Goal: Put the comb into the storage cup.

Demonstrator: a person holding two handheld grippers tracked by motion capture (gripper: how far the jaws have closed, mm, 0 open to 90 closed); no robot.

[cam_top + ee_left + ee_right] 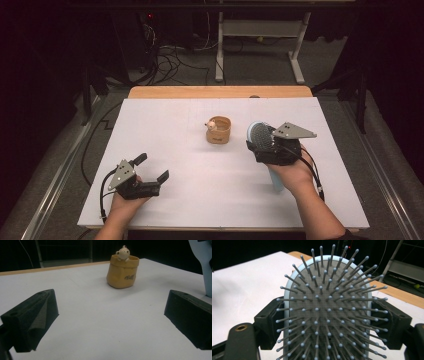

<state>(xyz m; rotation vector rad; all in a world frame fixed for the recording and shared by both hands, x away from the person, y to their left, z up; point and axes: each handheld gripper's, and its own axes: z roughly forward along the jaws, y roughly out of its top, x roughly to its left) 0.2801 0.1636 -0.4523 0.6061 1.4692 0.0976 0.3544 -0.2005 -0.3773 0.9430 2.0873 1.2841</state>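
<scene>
While the right gripper (265, 145) is clamping the hairbrush (325, 312), the left gripper (150, 169) is waiting wide open and empty; placing into the pouch (219, 130) is remaining.

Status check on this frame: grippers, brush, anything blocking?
Left hand-held gripper open, empty. Right hand-held gripper clamped on hairbrush, bristles facing its camera. Yellow bear pot stands apart; nothing blocking.

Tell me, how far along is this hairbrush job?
Done: the right claw has the pale blue hairbrush clamped and lifted, bristles up. In hand: it hovers beside the small yellow pouch. Left: probably setting it down; the left claw waits open.
</scene>
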